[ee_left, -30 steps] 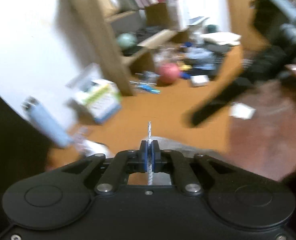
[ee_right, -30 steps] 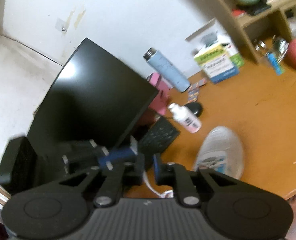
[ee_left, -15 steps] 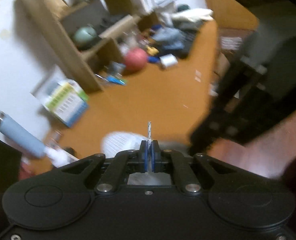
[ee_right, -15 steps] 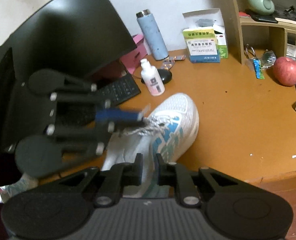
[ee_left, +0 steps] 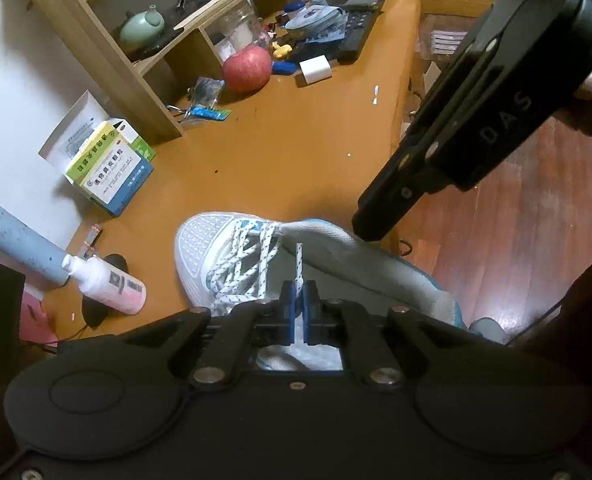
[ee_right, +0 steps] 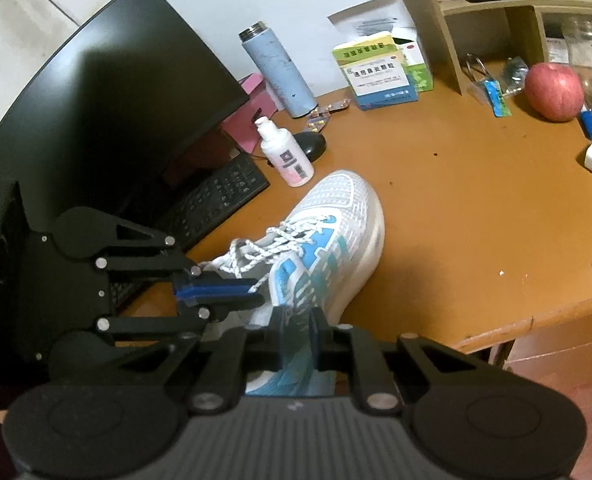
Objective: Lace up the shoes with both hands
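Note:
A white shoe (ee_left: pixel 203 248) with blue stripes (ee_right: pixel 336 236) lies on the orange desk (ee_right: pixel 476 208), toe toward the wall. Its white speckled lace (ee_left: pixel 251 256) is threaded through the eyelets. My left gripper (ee_left: pixel 298 300) is shut on the lace end (ee_left: pixel 299 258), which sticks up between the blue pads. In the right wrist view the left gripper (ee_right: pixel 251 292) reaches in from the left, just above the shoe's collar. My right gripper (ee_right: pixel 297 332) hovers over the shoe's heel side, open with nothing between its fingers. Its black body (ee_left: pixel 468 120) shows at the upper right of the left wrist view.
A black monitor (ee_right: pixel 107 120) and keyboard (ee_right: pixel 211 200) stand left of the shoe. Behind it are a white bottle (ee_right: pixel 285 156), a mouse (ee_right: pixel 312 145), a blue flask (ee_right: pixel 279 72), a medicine box (ee_right: pixel 380 76), an apple (ee_right: pixel 554 92) and a wooden shelf (ee_right: pixel 492 12). The desk's front edge (ee_right: pixel 536 320) is close.
Both cameras have swung down onto the shoe and the blur has gone. The left gripper has kept hold of the lace end. The right gripper has moved in over the shoe.

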A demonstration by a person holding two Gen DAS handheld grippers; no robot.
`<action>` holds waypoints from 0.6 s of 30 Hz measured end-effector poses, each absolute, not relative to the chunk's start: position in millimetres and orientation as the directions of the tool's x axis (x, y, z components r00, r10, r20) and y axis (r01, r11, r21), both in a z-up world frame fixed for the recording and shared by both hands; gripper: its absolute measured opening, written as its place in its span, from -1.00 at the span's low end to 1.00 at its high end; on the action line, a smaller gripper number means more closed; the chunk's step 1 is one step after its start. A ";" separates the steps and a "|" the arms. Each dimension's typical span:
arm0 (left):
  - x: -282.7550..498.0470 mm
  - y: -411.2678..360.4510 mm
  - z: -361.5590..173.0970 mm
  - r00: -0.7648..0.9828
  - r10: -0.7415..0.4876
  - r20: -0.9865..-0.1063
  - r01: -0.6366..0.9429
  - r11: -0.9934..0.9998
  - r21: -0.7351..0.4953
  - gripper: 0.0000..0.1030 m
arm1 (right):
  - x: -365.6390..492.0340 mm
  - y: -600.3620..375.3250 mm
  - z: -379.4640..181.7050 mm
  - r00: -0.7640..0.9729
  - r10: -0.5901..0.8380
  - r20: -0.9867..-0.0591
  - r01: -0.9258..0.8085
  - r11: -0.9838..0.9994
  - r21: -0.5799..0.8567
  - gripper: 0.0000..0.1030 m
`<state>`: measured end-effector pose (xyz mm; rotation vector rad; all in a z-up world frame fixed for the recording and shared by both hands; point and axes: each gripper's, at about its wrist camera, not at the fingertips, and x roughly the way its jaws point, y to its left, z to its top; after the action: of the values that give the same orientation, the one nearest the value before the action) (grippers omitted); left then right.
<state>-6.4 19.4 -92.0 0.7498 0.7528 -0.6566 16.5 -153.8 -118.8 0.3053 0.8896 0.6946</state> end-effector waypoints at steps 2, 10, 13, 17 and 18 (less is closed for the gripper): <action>-6.2 18.6 -92.5 0.562 -0.253 -0.788 0.749 0.560 0.354 -0.98 | 17.5 -154.5 -119.6 0.434 0.667 -0.606 -0.419 0.744 0.520 -0.72; -6.8 17.4 -92.5 0.558 -0.259 -0.789 0.754 0.555 0.351 -0.98 | 19.4 -154.5 -119.6 0.433 0.667 -0.606 -0.411 0.745 0.526 -0.72; -5.7 17.5 -92.4 0.557 -0.260 -0.789 0.754 0.557 0.349 -0.98 | 19.4 -152.7 -119.7 0.428 0.668 -0.609 -0.415 0.743 0.524 -0.72; -4.1 16.3 -93.2 0.558 -0.261 -0.788 0.754 0.557 0.349 -0.98 | 19.3 -151.8 -119.9 0.426 0.667 -0.611 -0.418 0.744 0.522 -0.71; -3.8 15.8 -93.3 0.558 -0.262 -0.788 0.754 0.556 0.349 -0.98 | 19.3 -151.8 -119.9 0.426 0.667 -0.611 -0.418 0.744 0.521 -0.71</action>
<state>-3.8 15.8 -93.3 0.7505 0.7485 -0.6709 19.3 -151.8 -119.9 0.3109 0.9013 0.6917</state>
